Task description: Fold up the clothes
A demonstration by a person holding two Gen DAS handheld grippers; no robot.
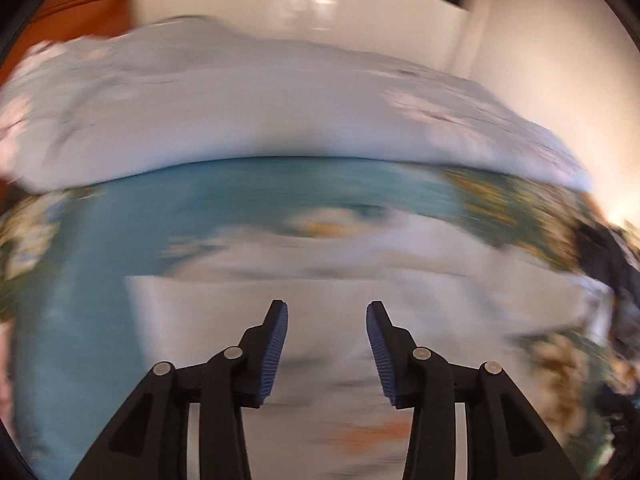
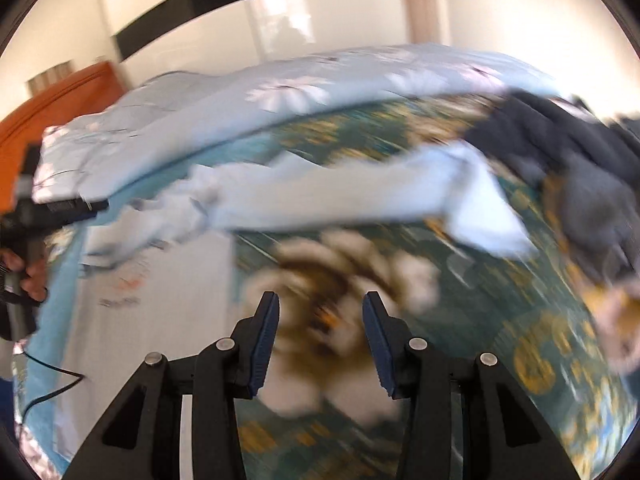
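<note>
Ahead of the left gripper (image 1: 327,354), directly beyond and beneath its fingertips, we see a white garment (image 1: 328,292) lying on the bed (image 1: 92,280), whose cover is teal with a floral print. One straight edge of the cloth runs crosswise just past the tips, which we read as a fold line or a hem; blur keeps us from deciding which. A faint orange mark shows on the cloth between the gripper's arms.

We judge the task to be at an early or middle stage. From the right gripper (image 2: 321,346) the same white garment (image 2: 160,280) lies to the left, its lower part flat, while a pale sleeve or loose panel (image 2: 360,196) trails unfolded across the bed ahead and to the right. Further right a dark garment (image 2: 568,148) lies in a heap, not yet folded. A light blue flowered quilt (image 2: 248,108) is bunched at the far side, beyond both grippers.

Both grippers stand spread. The left gripper's jaws are parted with a clear gap and nothing between them; whether the tips touch the white garment we cannot tell. The right gripper's jaws are likewise parted and hold nothing, hovering above the bed's floral print. At the far left of the right wrist view we see the left gripper from the side (image 2: 76,206), carried by the person's hand (image 2: 28,268).
</note>
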